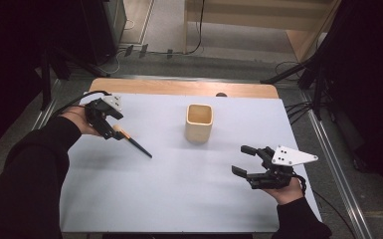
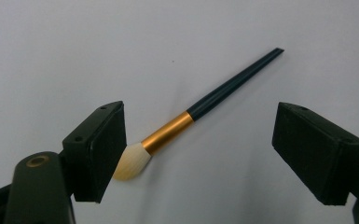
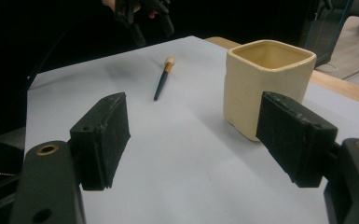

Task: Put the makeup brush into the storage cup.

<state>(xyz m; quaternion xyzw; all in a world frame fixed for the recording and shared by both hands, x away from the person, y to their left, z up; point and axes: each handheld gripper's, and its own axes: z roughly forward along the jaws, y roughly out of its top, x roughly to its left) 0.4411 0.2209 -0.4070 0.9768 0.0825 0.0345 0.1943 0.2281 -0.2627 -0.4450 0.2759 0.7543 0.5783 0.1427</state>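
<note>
Left gripper (image 2: 198,140) spread wide over a black-handled brush with gold ferrule and pale bristles (image 2: 200,105), lying flat on the white table sheet (image 2: 98,51); handle toward 1 o'clock, bristles just beside the left jaw, ungripped. Right gripper (image 1: 246,162) likewise wide, empty.

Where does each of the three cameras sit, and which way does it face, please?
High view: above the person's side, looking forward and down on the table; both forearms show.
Left gripper view: rides the left tongs, looking down at the brush.
Right gripper view: rides the right tongs, facing the cup.
All three share the brush.
</note>
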